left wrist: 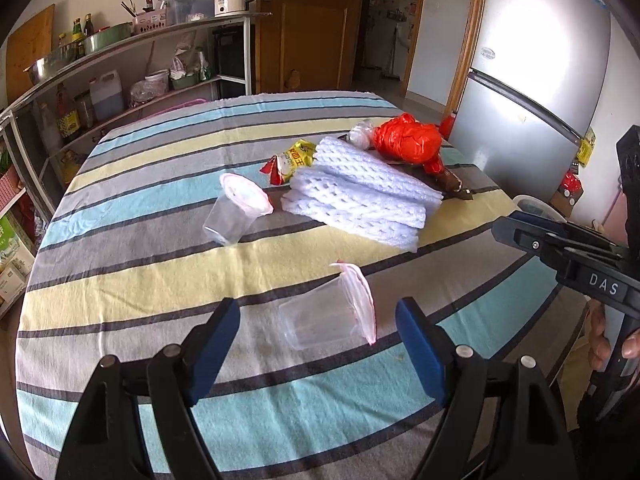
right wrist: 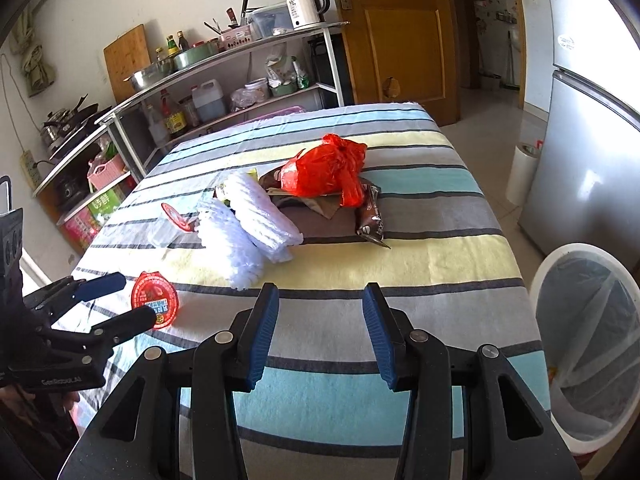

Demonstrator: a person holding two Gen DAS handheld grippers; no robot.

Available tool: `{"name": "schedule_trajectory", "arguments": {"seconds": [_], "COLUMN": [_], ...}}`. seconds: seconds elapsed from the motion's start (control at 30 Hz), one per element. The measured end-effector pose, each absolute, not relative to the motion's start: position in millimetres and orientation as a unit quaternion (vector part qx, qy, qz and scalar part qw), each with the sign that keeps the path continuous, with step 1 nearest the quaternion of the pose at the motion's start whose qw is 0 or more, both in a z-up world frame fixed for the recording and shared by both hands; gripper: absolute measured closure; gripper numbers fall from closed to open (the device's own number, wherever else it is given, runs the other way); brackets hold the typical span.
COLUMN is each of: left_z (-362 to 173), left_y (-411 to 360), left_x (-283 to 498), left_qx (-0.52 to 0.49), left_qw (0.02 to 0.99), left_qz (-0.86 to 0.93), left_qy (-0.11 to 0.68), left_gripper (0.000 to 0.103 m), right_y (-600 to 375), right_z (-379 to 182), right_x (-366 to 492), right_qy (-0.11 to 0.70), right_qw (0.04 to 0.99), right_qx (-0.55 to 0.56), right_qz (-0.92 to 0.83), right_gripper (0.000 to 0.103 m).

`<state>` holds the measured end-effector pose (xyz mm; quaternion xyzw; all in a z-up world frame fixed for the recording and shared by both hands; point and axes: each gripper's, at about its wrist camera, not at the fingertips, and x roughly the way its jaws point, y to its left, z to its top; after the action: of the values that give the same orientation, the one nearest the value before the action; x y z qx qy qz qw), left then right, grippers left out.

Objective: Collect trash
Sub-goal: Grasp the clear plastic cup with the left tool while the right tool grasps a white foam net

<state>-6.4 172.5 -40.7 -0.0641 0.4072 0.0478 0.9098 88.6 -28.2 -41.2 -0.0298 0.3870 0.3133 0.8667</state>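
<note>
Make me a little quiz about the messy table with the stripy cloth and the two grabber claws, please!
1. True or false: the near clear cup is standing upright.
2. Which piece of trash lies right in front of the left gripper? A) the red plastic bag B) the near clear cup C) the white foam netting
3. Fill in: the white bin stands beside the table on the ____ gripper's side.

Key
1. False: it lies on its side, its peeled lid hanging at the mouth.
2. B
3. right: it shows at the right edge of the view from the right gripper.
</note>
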Motion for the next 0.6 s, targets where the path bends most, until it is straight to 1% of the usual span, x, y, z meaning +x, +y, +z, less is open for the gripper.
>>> {"name": "schedule_trajectory", "arguments": {"seconds": [0.23, 0.33, 0.4, 0.43, 0.47, 0.53, 0.6], "left_z": [-50, -52, -53, -53, -53, -53, -53], "left_y": [182, 189, 194, 196, 198, 202, 206], "left_x": [1, 0, -2, -3, -3, -5, -6], "left_qx": [-0.093, -0.103, -0.107, -0.106, -0.105, -0.108, -0.112], "left_qw": [0.906, 0.904, 0.904, 0.904, 0.903, 0.904, 0.903], "left_qz": [0.054, 0.064, 0.066, 0.069, 0.07, 0.07, 0.074], "left_qy": [0.41, 0.41, 0.41, 0.409, 0.41, 0.409, 0.409], "left_gripper": [0.021, 0.024, 0.034, 0.037, 0.043, 0.048, 0.057], "right_y": [-7, 7, 17, 21, 27, 35, 44], "right_z": [-40, -39, -39, -39, -39, -40, -41], "right_x": [91, 92, 92, 93, 94, 96, 95], "right_qy": [0.387, 0.385, 0.383, 0.383, 0.384, 0.387, 0.384], "right_qw": [0.858, 0.852, 0.846, 0.845, 0.842, 0.837, 0.832], "right_qx": [-0.036, -0.045, -0.051, -0.053, -0.054, -0.056, -0.066], "right_qz": [0.335, 0.351, 0.366, 0.37, 0.376, 0.383, 0.395], "right_gripper": [0.058, 0.058, 0.058, 0.058, 0.058, 0.058, 0.058]}}
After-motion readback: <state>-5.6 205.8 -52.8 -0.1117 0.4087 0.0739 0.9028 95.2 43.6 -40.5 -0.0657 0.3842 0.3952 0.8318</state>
